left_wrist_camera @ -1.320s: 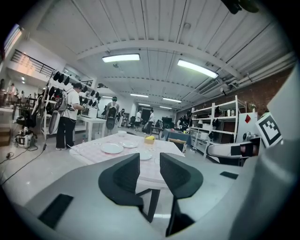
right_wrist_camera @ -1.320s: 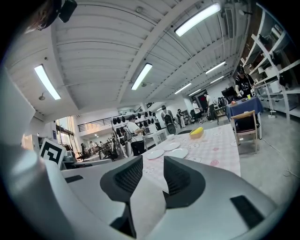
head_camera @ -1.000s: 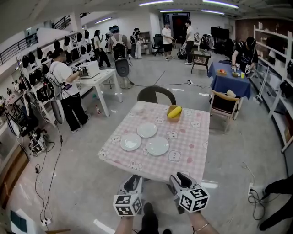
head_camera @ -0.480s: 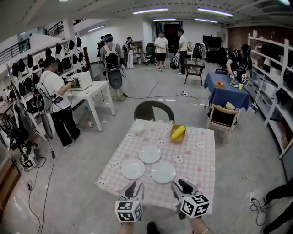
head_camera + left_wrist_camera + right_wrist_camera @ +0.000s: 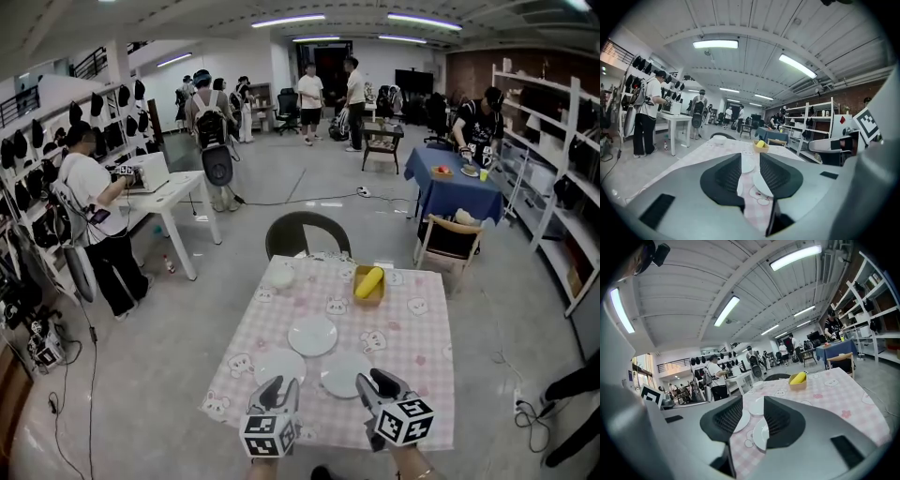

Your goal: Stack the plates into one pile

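Three white plates lie apart on the pink checked table (image 5: 424, 349): a far one (image 5: 312, 335), a left one (image 5: 279, 366) and a right one (image 5: 345, 373). My left gripper (image 5: 279, 388) hovers at the near table edge just short of the left plate, open and empty. My right gripper (image 5: 376, 382) is beside it, close to the right plate, open and empty too. In the left gripper view the far plate (image 5: 747, 164) shows between the jaws of the left gripper (image 5: 750, 161). In the right gripper view the plates (image 5: 757, 407) show between the jaws of the right gripper (image 5: 753, 408).
A yellow banana in a small basket (image 5: 368, 283) and a white bowl (image 5: 281, 277) sit at the far side of the table. A dark chair (image 5: 307, 234) stands behind it. People, a white desk (image 5: 164, 183) and a blue-covered table (image 5: 450, 173) are farther off.
Both grippers have moved forward together toward the table and now reach over its near edge. The plates have not moved. Jaws stay open.
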Action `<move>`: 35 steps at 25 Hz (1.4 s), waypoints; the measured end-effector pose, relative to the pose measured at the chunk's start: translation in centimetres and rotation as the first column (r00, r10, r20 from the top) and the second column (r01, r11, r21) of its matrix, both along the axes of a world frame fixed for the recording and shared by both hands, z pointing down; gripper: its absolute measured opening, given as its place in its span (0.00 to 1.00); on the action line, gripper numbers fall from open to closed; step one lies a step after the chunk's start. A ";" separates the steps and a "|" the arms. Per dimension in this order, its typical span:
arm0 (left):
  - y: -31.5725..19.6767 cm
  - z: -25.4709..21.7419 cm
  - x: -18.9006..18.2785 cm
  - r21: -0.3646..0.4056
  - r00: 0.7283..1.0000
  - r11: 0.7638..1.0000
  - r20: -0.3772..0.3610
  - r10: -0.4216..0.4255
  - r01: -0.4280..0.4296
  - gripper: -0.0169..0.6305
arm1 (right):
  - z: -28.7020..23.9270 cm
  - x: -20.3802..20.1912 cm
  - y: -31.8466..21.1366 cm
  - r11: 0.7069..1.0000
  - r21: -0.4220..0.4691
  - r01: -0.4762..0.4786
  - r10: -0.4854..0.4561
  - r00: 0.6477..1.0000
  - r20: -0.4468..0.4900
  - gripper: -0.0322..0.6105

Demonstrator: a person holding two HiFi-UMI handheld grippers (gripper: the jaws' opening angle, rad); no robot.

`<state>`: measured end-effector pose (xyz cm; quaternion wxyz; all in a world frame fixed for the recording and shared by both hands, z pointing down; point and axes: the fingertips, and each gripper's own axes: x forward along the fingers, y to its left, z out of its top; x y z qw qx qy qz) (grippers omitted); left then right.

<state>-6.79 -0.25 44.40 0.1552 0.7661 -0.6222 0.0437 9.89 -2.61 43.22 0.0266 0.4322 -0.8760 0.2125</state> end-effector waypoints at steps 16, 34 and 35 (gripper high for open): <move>-4.9 1.8 -1.3 -0.047 1.000 0.998 -0.014 0.028 -0.029 0.23 | 1.5 -0.6 -4.8 0.998 -0.046 -0.046 0.045 0.999 -0.009 0.25; -11.7 5.6 2.2 -0.136 0.995 0.986 0.004 0.095 -0.094 0.23 | 5.3 2.3 -10.3 0.990 -0.107 -0.090 0.088 0.996 -0.022 0.25; -11.9 6.1 2.6 -0.149 0.995 0.984 0.004 0.102 -0.101 0.23 | 5.7 2.5 -10.6 0.989 -0.114 -0.092 0.089 0.996 -0.028 0.26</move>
